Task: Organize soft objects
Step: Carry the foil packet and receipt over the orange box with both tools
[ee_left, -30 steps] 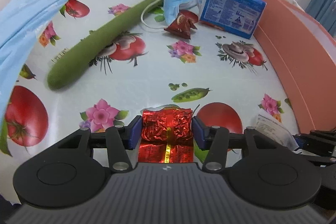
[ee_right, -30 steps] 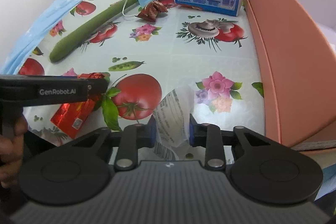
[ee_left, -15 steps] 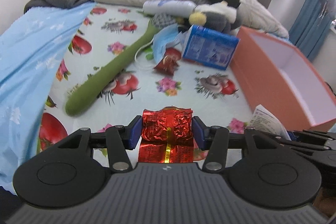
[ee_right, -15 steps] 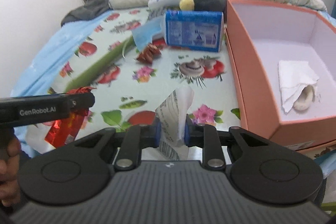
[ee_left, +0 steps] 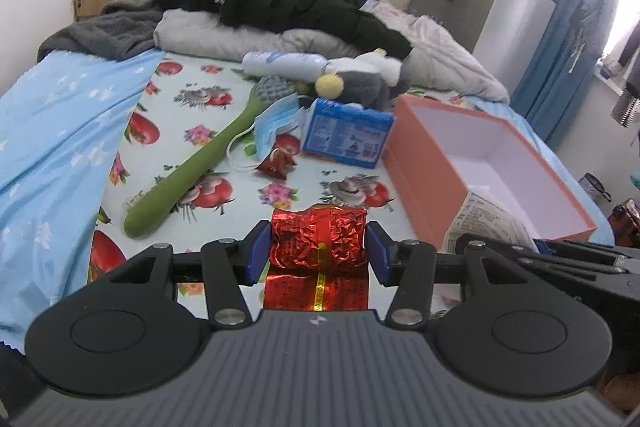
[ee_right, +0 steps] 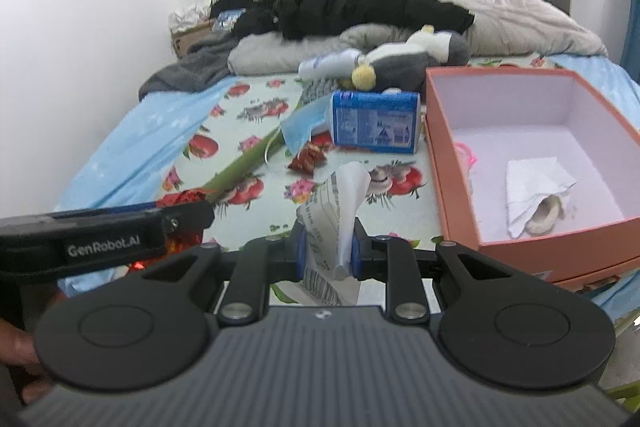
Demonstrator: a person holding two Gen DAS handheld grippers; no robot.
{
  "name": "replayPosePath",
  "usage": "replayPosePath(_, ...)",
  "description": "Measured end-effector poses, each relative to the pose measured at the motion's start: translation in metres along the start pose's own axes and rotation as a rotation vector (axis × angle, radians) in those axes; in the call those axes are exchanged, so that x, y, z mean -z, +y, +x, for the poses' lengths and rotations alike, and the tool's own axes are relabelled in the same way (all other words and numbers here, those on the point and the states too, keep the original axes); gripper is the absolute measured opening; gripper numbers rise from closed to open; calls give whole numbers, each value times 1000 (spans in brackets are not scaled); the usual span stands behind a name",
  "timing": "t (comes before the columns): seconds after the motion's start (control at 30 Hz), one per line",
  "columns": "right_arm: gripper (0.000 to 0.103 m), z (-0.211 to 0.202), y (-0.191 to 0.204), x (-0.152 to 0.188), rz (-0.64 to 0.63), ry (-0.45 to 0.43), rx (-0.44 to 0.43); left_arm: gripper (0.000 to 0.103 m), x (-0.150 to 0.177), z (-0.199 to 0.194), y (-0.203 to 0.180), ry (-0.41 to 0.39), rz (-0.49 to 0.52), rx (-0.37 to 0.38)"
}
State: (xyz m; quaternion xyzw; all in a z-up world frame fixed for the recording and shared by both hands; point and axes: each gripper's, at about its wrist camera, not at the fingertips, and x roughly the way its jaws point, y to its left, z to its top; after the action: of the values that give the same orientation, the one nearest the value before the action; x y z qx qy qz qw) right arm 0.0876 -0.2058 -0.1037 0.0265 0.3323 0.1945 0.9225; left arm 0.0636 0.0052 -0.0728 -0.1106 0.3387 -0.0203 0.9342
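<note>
Holding: left tool (ee_left: 319, 253) clenches a red foil packet (ee_left: 319, 245); right tool (ee_right: 326, 254) pinches a white printed pouch (ee_right: 336, 223).
Risk: the pouch is pinched low, so it may slip before reaching the orange box (ee_right: 460, 187) at 2 o'clock.

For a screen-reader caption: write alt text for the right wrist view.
The right gripper is shut on a crumpled white printed paper packet above a fruit-patterned bedsheet. An open orange cardboard box holding a folded white cloth stands to the right. The left gripper holds a red foil packet at left.
</note>
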Motion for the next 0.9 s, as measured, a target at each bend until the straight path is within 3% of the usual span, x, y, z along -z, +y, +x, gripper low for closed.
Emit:
replayPosePath(0.3, 25, -42, -9, 0, 37, -69, 28, 57, 2, -25, -33, -20, 25, 79)
replayPosePath(0.43, 25, -58, -19, 1, 53, -86, 58, 57, -2, -24, -50, -19, 37, 155)
replayPosePath(0.9, 25, -96, -93, 6, 187, -159, 227, 57, -29, 28, -126, 48, 140, 330)
